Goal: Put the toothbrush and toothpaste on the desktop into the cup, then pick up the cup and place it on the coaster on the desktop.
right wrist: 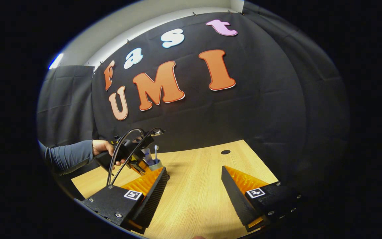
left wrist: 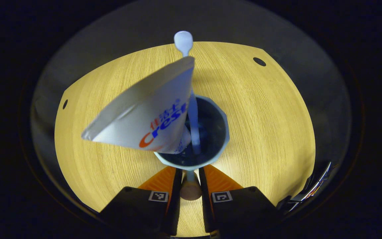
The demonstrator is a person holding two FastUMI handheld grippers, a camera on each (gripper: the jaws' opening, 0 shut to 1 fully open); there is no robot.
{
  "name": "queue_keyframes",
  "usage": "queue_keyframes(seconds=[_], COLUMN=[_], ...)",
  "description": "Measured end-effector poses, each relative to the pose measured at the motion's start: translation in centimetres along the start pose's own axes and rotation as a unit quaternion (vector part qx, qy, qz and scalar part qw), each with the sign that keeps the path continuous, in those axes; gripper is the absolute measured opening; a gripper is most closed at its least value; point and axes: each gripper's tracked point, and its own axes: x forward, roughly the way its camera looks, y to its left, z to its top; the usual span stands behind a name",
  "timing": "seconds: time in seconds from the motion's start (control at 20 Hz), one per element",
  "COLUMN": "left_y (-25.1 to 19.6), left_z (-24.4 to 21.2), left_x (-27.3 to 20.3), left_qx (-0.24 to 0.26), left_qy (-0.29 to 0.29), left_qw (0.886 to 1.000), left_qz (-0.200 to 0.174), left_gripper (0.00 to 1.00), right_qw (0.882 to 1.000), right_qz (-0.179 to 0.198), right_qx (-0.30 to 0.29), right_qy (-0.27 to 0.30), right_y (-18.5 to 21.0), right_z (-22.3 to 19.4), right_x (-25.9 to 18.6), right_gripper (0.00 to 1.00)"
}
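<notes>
- Looking down along your left gripper (left wrist: 190,172), you see its jaws narrowed around the near side of the cup (left wrist: 196,156), one finger on each side of it; whether both press on it I cannot tell
- Between those fingers, below the cup's rim, sits a small round tan thing (left wrist: 190,190); what it is I cannot tell
- The cup is pale with a dark inside and an angular rim, and it sits over the wooden surface (left wrist: 270,132); whether it is lifted or resting I cannot tell from the left gripper view
- The toothpaste (left wrist: 144,116) stands in the cup, cap end down, its wide flat crimped end leaning up and to the left
- The toothbrush (left wrist: 191,99) stands in the cup just beside the toothpaste, handle down inside, head up past the tube's top edge
- Two dark round holes (left wrist: 259,61) show in the surface, one far right and one at the left edge
- In the right gripper view, your right gripper (right wrist: 194,179) has its jaws spread wide with nothing between them, low over the surface (right wrist: 197,199)
- Farther off on the left of that view, your left hand (right wrist: 103,147), in a grey-blue sleeve (right wrist: 68,156), holds the left gripper (right wrist: 141,164), with black cables (right wrist: 124,149) looping off it
- The cup (right wrist: 156,164) shows at that gripper's tip, with the toothpaste (right wrist: 147,156) and toothbrush (right wrist: 156,152) sticking up out of it
- Another dark hole (right wrist: 225,152) lies in the surface near the far edge
</notes>
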Motion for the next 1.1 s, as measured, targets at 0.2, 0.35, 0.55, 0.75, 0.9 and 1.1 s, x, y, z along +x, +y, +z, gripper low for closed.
queue_keyframes(seconds=[0.2, 0.35, 0.55, 0.75, 0.9, 1.1], left_y=[-0.5, -0.3, -1.8, -2.8, -3.1, -0.3], left_z=[0.5, 0.8, 0.6, 1.7, 1.2, 0.1], left_x=[0.6, 1.1, -1.0, -2.6, -5.3, -9.7], left_qx=[0.013, 0.033, 0.052, 0.108, 0.104, 0.074], left_qy=[-0.027, -0.079, -0.142, -0.242, -0.330, -0.421], left_qw=[1.000, 0.996, 0.988, 0.964, 0.938, 0.904], left_qz=[0.002, 0.027, 0.001, 0.015, 0.017, 0.033], left_gripper=[0.81, 0.96, 0.98, 0.98, 1.00, 1.00], right_qw=[1.000, 1.000, 1.000, 1.000, 1.000, 0.999], right_qz=[-0.003, -0.014, -0.012, -0.016, -0.012, -0.016], right_qx=[-0.001, -0.009, -0.026, -0.013, -0.006, -0.023], right_qy=[0.003, 0.004, -0.002, 0.000, -0.004, -0.031], right_y=[0.5, 1.1, 3.3, 5.0, 6.6, 8.8], right_z=[-0.2, 0.2, 1.2, 1.3, 1.3, 2.5], right_x=[0.3, 1.3, 2.3, 4.0, 4.9, 5.4], right_gripper=[0.98, 0.98, 0.98, 0.99, 0.98, 0.98])
